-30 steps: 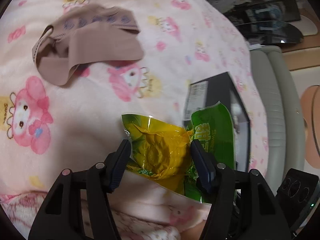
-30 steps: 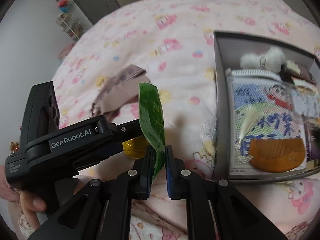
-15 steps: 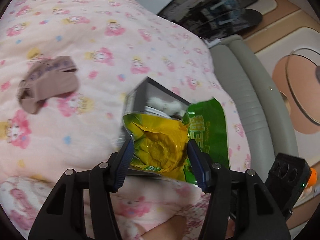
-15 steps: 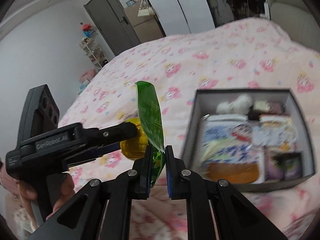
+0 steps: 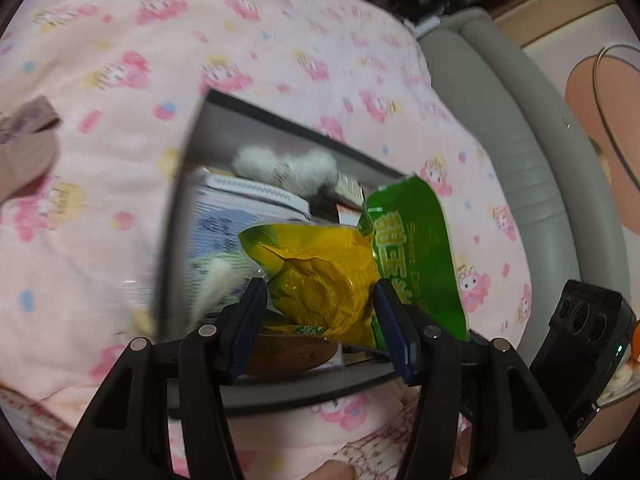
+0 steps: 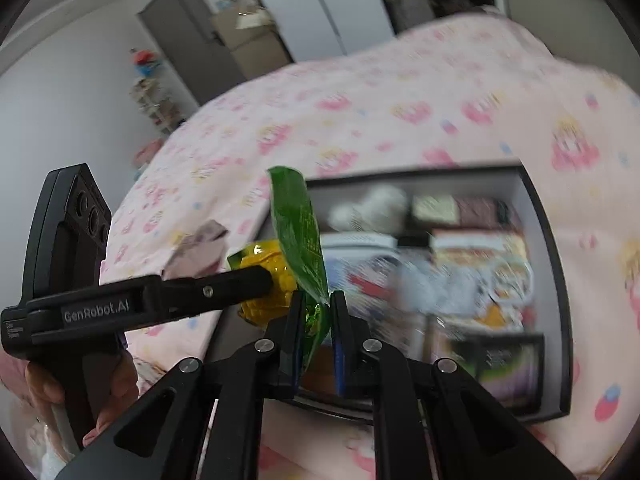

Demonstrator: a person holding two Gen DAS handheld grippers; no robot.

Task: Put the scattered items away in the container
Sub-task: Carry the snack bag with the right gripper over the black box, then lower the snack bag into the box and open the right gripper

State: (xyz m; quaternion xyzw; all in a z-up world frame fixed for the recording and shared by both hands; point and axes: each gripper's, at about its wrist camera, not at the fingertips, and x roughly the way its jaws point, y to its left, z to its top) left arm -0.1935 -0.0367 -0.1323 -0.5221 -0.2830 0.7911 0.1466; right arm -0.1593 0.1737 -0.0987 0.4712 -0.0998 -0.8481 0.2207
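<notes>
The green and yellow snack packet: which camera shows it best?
The left wrist view: the snack packet faces the camera, yellow bulge and printed green flap both plain. The right wrist view catches that packet edge-on, a thin green strip with some yellow behind.

A crinkled snack packet (image 5: 320, 280), transparent with a bulging yellow body and a flat green printed flap, is held above the near left part of the container (image 5: 188, 184); its yellow bulk is pinched at both sides, its green flap is clamped at the lower edge and stands nearly upright, edge-on in the right wrist view (image 6: 298, 236); the container, a dark shallow open box with grey inner walls (image 6: 554, 280), is laid on the pink patterned bedding and is already filled with items: a white fluffy thing at the far side, printed packets, a brown comb-like piece near; a beige folded garment (image 5: 22, 148) is left on the bedding well to the left of the box.
</notes>
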